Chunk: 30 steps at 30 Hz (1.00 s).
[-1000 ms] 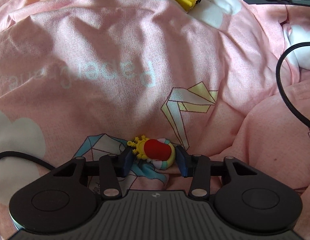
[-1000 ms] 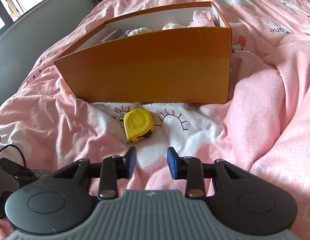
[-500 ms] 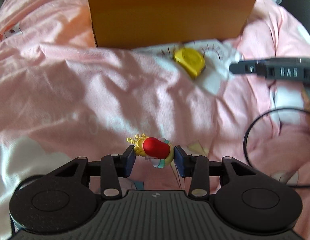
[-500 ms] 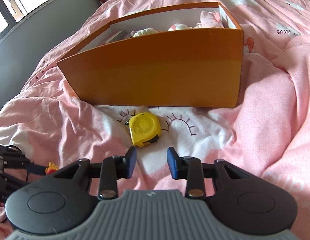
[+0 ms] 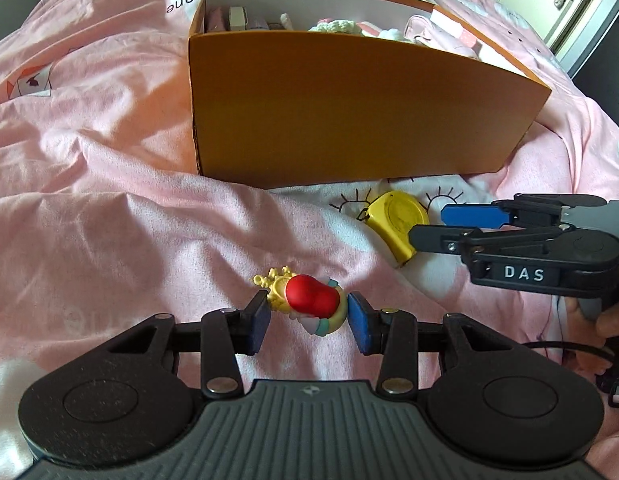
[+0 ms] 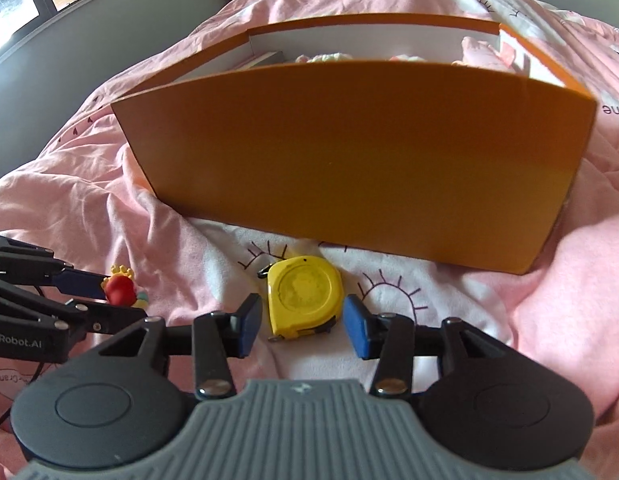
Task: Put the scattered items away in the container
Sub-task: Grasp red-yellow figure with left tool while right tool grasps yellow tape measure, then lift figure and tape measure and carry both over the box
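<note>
A small red and yellow toy figure (image 5: 307, 305) is being held between the blue pads of the left gripper (image 5: 308, 322), which is closed on it about halfway and is carrying it clear of the pink duvet (image 5: 109, 200). In the right wrist view the same toy (image 6: 121, 290) is being seen at the far left, pinched at the tips of the left gripper (image 6: 105, 296).

The right gripper (image 6: 303, 322) is being opened, its jaws standing on either side of the near end of a yellow tape measure (image 6: 303, 298) without the pads pressing on it. The tape measure (image 5: 395, 224) is lying flat on a white patch of the duvet, just in front of the near wall of the orange box (image 5: 349, 116). In the left wrist view the right gripper (image 5: 429, 226) is being seen reaching in from the right, one finger above the tape measure's right edge and one below.

The orange box (image 6: 349, 160) is sitting on the duvet beyond both grippers, open at the top, with several soft and boxed items already being kept inside it.
</note>
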### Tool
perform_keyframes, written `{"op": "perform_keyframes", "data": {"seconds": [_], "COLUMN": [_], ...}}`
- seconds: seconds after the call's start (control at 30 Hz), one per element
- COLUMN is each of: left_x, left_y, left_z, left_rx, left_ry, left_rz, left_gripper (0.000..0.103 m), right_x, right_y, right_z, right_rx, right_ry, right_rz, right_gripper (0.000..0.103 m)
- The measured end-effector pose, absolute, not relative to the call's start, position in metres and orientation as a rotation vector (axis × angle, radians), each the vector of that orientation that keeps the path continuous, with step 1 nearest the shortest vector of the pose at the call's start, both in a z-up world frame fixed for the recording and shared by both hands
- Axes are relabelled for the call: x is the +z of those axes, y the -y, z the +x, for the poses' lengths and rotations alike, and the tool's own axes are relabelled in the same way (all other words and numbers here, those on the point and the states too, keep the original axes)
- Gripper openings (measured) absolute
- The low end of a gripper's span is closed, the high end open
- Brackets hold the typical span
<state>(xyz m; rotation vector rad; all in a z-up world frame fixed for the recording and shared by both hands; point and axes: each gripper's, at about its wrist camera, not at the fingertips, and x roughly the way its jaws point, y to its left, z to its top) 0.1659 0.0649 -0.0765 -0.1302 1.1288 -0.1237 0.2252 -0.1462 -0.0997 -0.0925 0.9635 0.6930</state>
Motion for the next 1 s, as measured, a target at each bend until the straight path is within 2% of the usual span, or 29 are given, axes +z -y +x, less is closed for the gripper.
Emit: {"op": "perform_keyframes", "data": {"seconds": [0.6,1.0], "left_x": [-0.099,-0.067], "left_y": [-0.07,-0.076], "left_z": [0.182,0.168], "left_rx": [-0.121,-0.141], "left_ry": [-1.149,-1.056], "left_rz": [-0.166,-0.182], "left_gripper": [0.048,0.048], "right_x": [-0.13,-0.094], "right_y": [0.12,0.137], "right_z": [0.247,0.241], "right_rx": [0.705,0.727], "right_ry": [-0.988,-0.942], "right_rz": [-0.155,-0.09], "right_gripper": [0.055,0.054]}}
